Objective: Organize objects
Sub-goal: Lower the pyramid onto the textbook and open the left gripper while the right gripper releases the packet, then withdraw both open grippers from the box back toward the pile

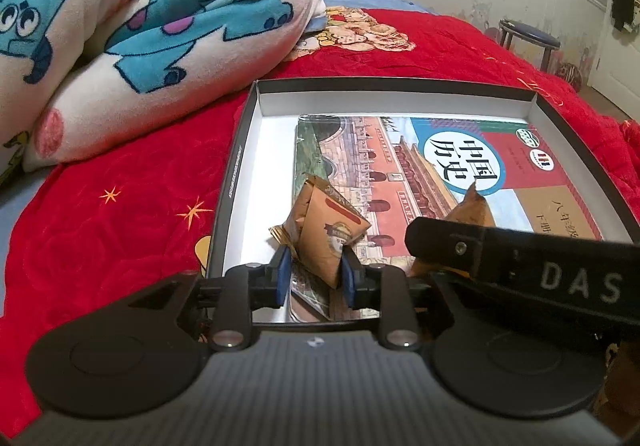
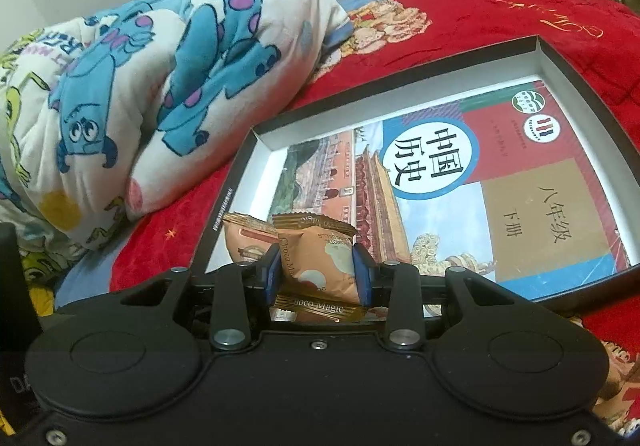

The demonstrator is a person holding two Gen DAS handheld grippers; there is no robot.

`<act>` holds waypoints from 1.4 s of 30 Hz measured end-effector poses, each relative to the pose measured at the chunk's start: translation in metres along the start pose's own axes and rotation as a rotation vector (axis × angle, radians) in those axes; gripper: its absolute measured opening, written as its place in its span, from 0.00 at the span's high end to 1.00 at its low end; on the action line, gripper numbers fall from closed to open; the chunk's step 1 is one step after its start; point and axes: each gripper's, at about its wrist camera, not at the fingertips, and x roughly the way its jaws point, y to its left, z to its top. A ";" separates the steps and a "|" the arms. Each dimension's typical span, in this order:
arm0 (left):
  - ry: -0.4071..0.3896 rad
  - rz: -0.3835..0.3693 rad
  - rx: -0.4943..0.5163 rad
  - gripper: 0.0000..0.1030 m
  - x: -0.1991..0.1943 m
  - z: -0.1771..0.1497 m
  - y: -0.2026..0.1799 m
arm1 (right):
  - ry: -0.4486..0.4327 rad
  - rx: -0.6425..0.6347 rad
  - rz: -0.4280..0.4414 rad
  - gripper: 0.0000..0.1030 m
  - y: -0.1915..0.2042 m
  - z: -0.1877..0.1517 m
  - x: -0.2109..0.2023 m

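over the open box (image 1: pixel 236 166) that holds a history textbook (image 1: pixel 400 162) on the red bedspread (image 1: pixel 120 214), the left gripper (image 1: pixel 316 272) pinches one orange snack packet (image 1: pixel 326 234) and the right gripper (image 2: pixel 320 272) clamps a second choco magic packet (image 2: pixel 316 258) just beside it.

Two orange snack packets w/ brown crimped ends. One (image 1: pixel 326 236) tilted on a corner, pinched between blue pads, over near-left part of a shallow black box (image 1: pixel 240 150) w/ white inside. Other (image 2: pixel 320 258) upright, "Choco Magic" print, also clamped. History textbook (image 2: pixel 480 182) lies flat in box.
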 end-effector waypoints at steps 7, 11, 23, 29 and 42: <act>-0.001 0.016 0.014 0.49 0.001 0.000 0.000 | 0.039 0.011 -0.013 0.65 -0.001 0.005 0.009; 0.001 0.022 0.019 0.42 0.002 0.001 0.000 | 0.042 0.016 -0.010 0.65 -0.001 0.005 0.009; 0.026 -0.012 0.032 0.20 0.000 0.005 -0.004 | 0.032 0.022 0.013 0.55 -0.001 0.006 0.004; 0.040 -0.010 0.055 0.13 -0.007 0.006 -0.005 | 0.013 0.057 0.042 0.40 -0.003 0.008 -0.005; -0.011 -0.024 0.054 0.05 -0.030 0.001 -0.003 | -0.077 0.142 0.061 0.17 0.004 0.005 -0.033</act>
